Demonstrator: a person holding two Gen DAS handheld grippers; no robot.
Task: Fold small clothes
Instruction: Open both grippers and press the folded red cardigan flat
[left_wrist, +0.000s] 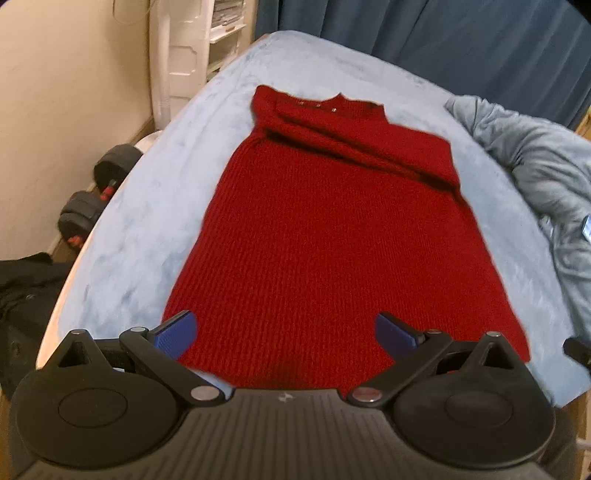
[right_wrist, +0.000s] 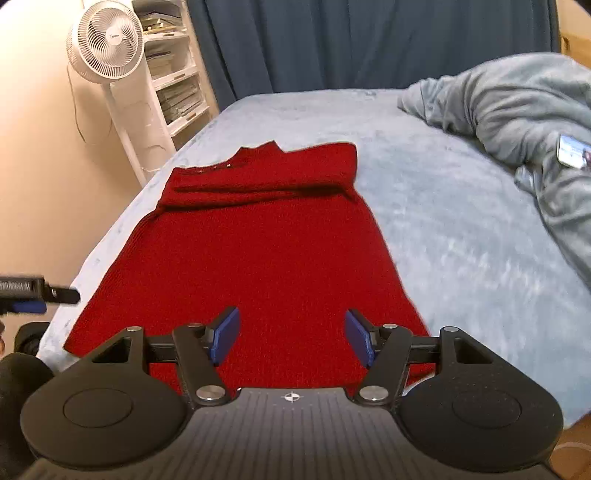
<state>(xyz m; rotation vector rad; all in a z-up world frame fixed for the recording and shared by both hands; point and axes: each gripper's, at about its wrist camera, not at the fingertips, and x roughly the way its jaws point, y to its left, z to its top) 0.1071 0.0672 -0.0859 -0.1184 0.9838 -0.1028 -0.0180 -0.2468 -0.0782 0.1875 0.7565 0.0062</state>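
Red knit garment (left_wrist: 317, 229) flat on bed (left_wrist: 155, 206) | both grippers (left_wrist: 286, 334) (right_wrist: 291, 338) wide open, empty | duvet (right_wrist: 517, 107) bunched right

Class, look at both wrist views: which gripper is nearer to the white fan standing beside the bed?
Left. The fan stands off the bed's left side. The left gripper hovers over the red knit garment's hem toward that side; the right gripper hovers over the hem farther right.
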